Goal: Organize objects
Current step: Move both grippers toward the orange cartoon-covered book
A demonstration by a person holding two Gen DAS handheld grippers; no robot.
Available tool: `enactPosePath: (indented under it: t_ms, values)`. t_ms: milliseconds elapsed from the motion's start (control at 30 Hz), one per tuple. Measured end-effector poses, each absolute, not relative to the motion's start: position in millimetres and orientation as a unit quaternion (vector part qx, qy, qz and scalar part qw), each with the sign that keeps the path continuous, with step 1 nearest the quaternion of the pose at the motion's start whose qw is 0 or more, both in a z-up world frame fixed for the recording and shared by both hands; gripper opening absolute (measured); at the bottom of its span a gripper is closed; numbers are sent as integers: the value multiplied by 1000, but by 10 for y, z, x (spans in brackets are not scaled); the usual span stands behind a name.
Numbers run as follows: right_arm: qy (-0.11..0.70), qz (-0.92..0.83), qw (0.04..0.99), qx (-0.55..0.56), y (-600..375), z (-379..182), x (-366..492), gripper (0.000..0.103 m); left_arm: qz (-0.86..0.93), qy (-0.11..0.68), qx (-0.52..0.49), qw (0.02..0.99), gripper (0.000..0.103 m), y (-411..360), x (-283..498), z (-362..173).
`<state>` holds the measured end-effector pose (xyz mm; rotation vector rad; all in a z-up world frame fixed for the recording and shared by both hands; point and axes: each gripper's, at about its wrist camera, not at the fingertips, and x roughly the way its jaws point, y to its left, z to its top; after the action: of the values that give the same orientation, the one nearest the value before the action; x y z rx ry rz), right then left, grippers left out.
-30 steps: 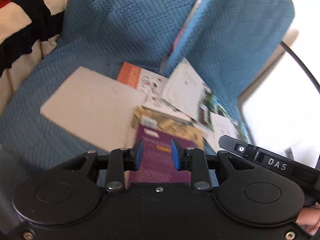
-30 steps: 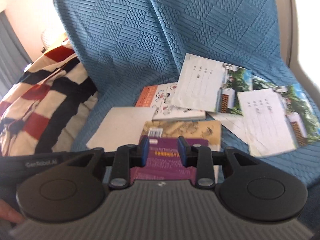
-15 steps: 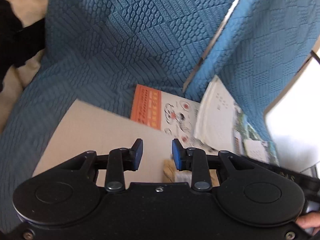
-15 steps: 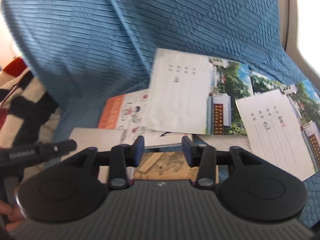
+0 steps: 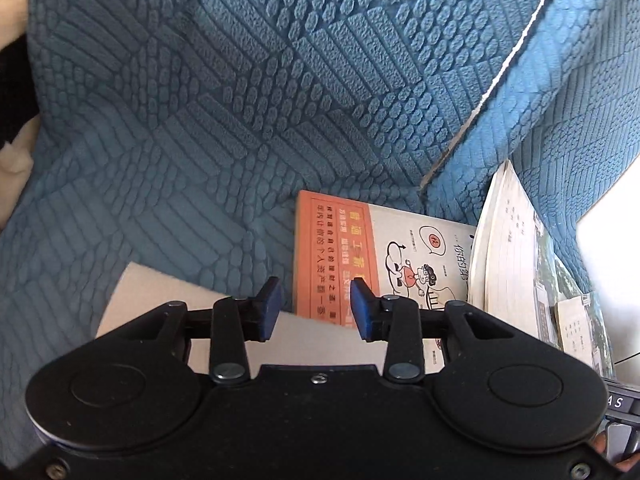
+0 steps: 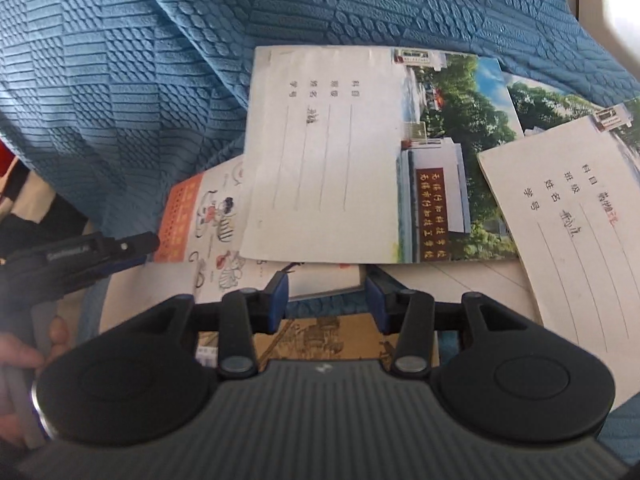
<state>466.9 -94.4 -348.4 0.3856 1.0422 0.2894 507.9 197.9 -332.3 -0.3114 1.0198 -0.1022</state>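
cover [image 5: 224,128]: teal-blue, quilted blocks of ribs and pebbles, beyond my grippers | book [image 5: 340,260] ahead of my left gripper [image 5: 314,308]: orange band, white cartoon page | sheet [image 5: 160,300] under its left pad: plain beige | notebook [image 6: 360,160] beyond my right gripper [image 6: 326,300]: white lined panel, green trees, blue sky | pads [image 6: 278,300]: blue | bodies: black

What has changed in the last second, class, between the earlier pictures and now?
Both grippers came down closer to the pile; the purple booklet has dropped out of view. The left gripper jaws have just been opening, over the orange book, holding nothing. The right gripper is open and empty too. The notebooks and blue cover lie as before.
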Motion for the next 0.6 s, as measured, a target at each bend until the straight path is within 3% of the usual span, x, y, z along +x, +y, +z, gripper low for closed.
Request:
enactPosePath:
  t_ms: [200, 333, 467, 500, 567, 600]
  values:
    - [472, 145, 849, 188, -998, -3540, 4682, 44, -64, 500, -145, 851, 36, 1928, 5201, -3439]
    - [467, 163, 847, 196, -993, -3570, 4698, 53, -60, 505, -159, 846, 36, 1969, 5254, -3450]
    - [468, 179, 834, 233, -1059, -3634, 4720, 53, -57, 509, -166, 843, 36, 2002, 5313, -3458]
    - [470, 184, 829, 241, -1082, -3655, 4724, 51, -55, 509, -164, 843, 36, 2000, 5327, -3459]
    - [475, 184, 833, 218, -1062, -3658, 4719, 29, -52, 511, -154, 844, 36, 1970, 5336, -3443]
    - [475, 181, 836, 204, -1042, -3657, 4714, 29, -50, 512, -146, 845, 36, 1945, 5335, -3434]
